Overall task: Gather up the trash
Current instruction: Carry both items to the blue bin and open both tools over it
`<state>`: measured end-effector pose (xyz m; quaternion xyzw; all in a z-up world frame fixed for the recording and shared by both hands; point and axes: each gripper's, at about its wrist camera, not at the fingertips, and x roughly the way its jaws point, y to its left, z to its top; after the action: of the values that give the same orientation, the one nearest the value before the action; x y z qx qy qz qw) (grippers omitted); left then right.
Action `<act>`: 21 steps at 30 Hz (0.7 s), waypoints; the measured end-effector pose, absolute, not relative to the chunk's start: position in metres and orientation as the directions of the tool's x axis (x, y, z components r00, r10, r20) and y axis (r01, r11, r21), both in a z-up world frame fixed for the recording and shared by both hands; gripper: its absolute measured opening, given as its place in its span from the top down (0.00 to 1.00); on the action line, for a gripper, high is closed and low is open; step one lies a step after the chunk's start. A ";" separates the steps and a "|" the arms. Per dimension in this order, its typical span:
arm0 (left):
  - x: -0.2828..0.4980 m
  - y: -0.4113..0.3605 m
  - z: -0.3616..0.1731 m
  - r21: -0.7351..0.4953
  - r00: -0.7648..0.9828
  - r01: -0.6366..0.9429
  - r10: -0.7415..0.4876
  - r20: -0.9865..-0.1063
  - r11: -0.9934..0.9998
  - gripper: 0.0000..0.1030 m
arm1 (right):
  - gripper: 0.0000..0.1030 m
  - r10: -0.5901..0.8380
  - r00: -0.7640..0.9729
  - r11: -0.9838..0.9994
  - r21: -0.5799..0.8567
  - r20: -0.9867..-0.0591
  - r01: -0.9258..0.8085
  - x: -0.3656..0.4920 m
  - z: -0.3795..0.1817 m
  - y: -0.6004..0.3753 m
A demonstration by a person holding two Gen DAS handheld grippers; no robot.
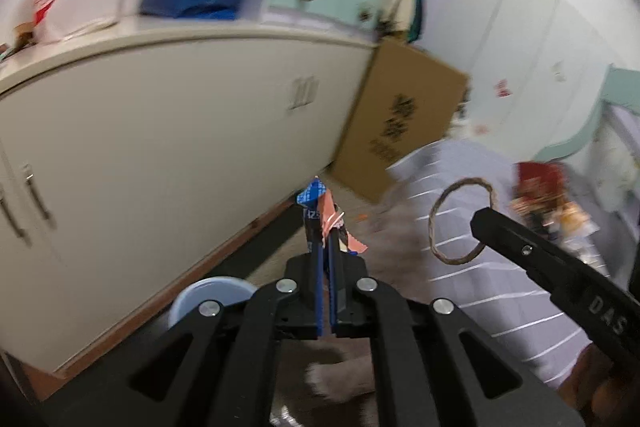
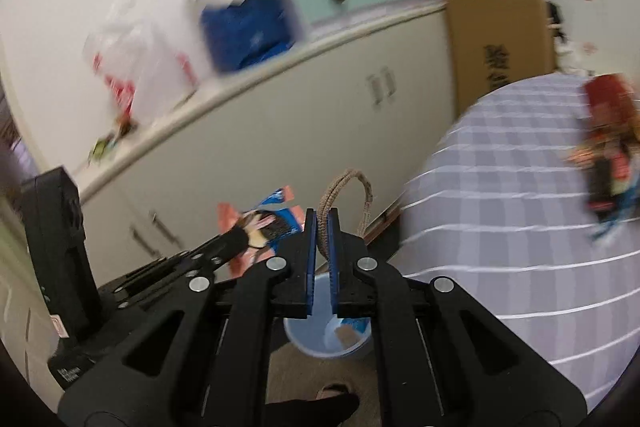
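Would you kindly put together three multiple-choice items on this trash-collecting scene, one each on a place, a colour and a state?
1. Where is the light blue bin?
A. On the striped bed
B. On the floor below the grippers
C. On the cabinet top

2. What colour is the loop in the right gripper?
A. Brown
B. Green
C. White

3. What is the left gripper doing?
A. Open, empty
B. Shut on a snack wrapper
C. Shut on a cardboard box

Answers:
1 B, the right wrist view shows the bin on the floor under the fingers.
2 A, the loop looks brown and rope-like.
3 B, the blue and orange wrapper sticks out from the closed pads.
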<state>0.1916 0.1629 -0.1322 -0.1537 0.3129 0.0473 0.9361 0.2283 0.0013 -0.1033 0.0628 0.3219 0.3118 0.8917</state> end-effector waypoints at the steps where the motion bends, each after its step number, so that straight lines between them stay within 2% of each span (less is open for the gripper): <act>1: 0.192 0.172 -0.140 -0.251 0.786 -0.204 0.005 -0.618 0.946 0.98 | 0.94 0.601 0.584 0.792 0.309 -0.546 -0.526 0.230 -0.108 0.012; 10: 0.231 0.256 -0.252 -0.215 0.565 -0.359 0.028 -0.824 0.908 0.98 | 0.94 0.568 0.405 0.771 0.292 -0.716 -0.566 0.264 -0.202 0.106; 15: 0.255 0.274 -0.288 -0.232 0.506 -0.370 -0.015 -0.863 0.900 0.97 | 0.94 0.519 0.366 0.796 0.281 -0.772 -0.536 0.286 -0.245 0.121; 18: 0.267 0.281 -0.299 -0.258 0.498 -0.371 -0.043 -0.866 0.892 0.93 | 0.94 0.502 0.356 0.812 0.287 -0.789 -0.508 0.297 -0.262 0.121; 19: 0.270 0.281 -0.301 -0.263 0.495 -0.374 -0.049 -0.867 0.890 0.78 | 0.94 0.498 0.353 0.816 0.290 -0.792 -0.499 0.300 -0.266 0.120; 20: 0.275 0.282 -0.304 -0.267 0.484 -0.377 -0.057 -0.873 0.887 0.55 | 0.94 0.491 0.351 0.822 0.292 -0.797 -0.489 0.303 -0.271 0.120; 21: 0.273 0.282 -0.307 -0.267 0.479 -0.381 -0.058 -0.876 0.885 0.48 | 0.94 0.488 0.349 0.825 0.293 -0.800 -0.482 0.302 -0.274 0.121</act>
<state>0.2730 0.2822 -0.3073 -0.2191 0.5011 0.0969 0.8316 0.3025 0.1207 -0.2741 0.0030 0.4881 0.2955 0.8213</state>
